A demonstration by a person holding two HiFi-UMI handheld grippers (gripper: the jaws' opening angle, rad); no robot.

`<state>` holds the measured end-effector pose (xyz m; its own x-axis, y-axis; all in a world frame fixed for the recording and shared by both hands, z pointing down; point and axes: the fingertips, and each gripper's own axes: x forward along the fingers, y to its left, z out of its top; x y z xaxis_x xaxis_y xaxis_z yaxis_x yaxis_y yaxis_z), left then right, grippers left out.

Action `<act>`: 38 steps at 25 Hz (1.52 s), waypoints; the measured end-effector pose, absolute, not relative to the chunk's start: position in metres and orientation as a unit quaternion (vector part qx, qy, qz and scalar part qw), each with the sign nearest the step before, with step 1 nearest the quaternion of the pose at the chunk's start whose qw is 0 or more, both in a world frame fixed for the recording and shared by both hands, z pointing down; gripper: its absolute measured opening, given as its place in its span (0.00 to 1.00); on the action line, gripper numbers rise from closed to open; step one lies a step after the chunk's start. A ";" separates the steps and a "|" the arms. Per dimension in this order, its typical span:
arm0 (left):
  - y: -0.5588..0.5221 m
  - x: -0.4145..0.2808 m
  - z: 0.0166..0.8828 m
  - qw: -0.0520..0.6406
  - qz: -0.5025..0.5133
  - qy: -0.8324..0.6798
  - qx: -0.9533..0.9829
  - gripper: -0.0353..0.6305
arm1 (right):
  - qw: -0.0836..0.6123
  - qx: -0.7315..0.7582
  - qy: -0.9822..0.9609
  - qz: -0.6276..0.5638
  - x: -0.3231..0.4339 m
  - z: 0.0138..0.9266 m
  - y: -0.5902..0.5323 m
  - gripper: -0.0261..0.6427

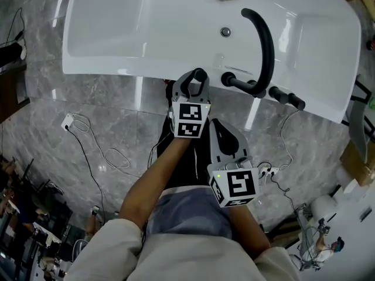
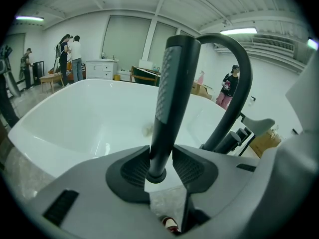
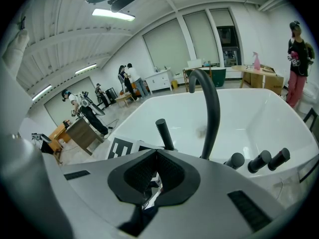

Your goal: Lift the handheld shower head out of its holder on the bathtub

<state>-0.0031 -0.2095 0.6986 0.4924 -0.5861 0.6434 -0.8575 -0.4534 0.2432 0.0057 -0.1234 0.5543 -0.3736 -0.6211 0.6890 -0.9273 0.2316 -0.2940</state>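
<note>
**One shower head, straddled at the tub rim**

Left tongs (image 2: 160, 166) stand open on either side of the upright shower head (image 2: 172, 98), whose base sits at the tub (image 1: 105, 69) rim, long axis near vertical. Right tongs (image 3: 155, 171), closed and empty, hang farther back. Space overhead looks free; the curved spout (image 2: 234, 83) rises just beside it.

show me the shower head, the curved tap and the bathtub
shower head (image 2: 169, 103): left gripper view, on its upright black handle
curved tap (image 1: 268, 48): head view, on the arch of the spout
bathtub (image 1: 105, 68): head view, on the near white rim
</note>
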 end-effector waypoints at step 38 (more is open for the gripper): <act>-0.203 -0.015 0.686 0.289 0.252 -0.446 0.809 0.25 | 0.208 0.522 -0.763 0.320 0.016 0.530 -0.123 0.06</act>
